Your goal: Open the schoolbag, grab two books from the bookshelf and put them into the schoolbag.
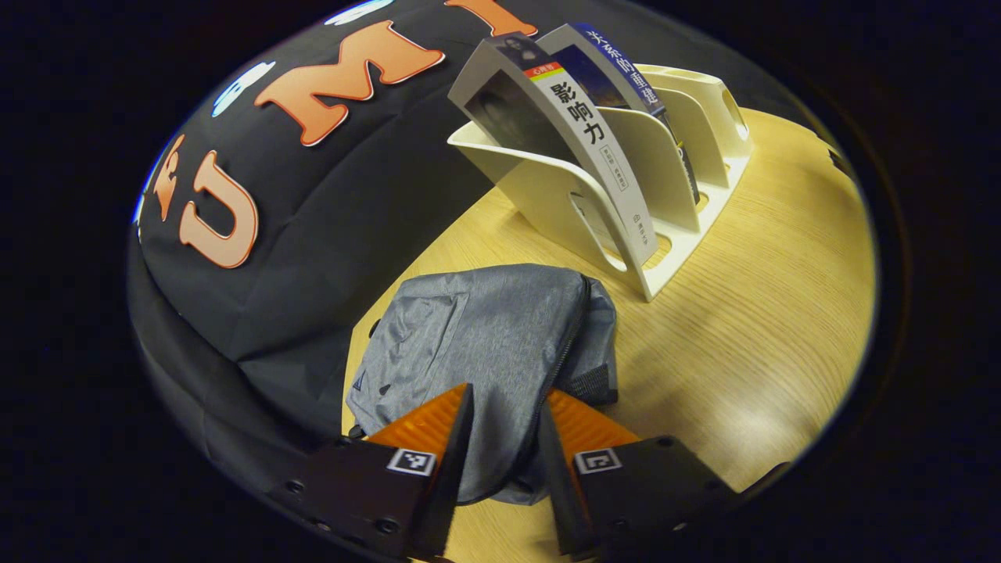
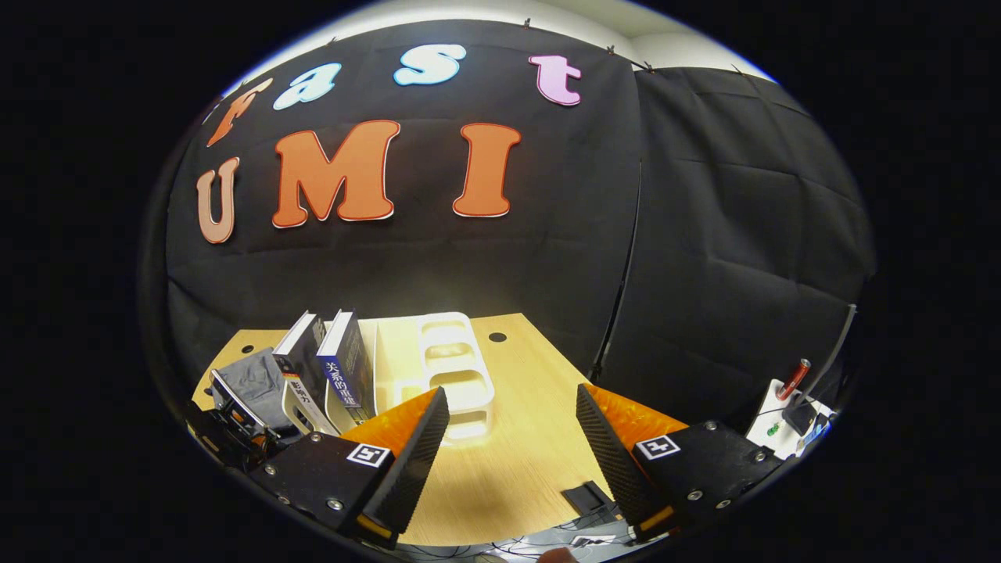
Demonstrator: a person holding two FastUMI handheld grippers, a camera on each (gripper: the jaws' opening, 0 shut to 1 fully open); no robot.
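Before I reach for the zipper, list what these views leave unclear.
- Left gripper view: the schoolbag's near end and that stretch of its zipper sit behind the left gripper; whether the fingers pinch fabric cannot be told.
- Left gripper view: the bookshelf's dividers cover the lower covers of both books.
- Right gripper view: the schoolbag is small at the edge, partly behind the books.

Left gripper [image 1: 507,407]: two wedge-shaped fingers with ribbed outer faces and finely textured inner pads, each mounted on a black block fastened with dark round screws. A small square black-and-white marker sits on top of each block, just behind the finger. Right gripper [image 2: 512,426]: the same build, with silver screw heads dotting its black blocks and one square marker on each.
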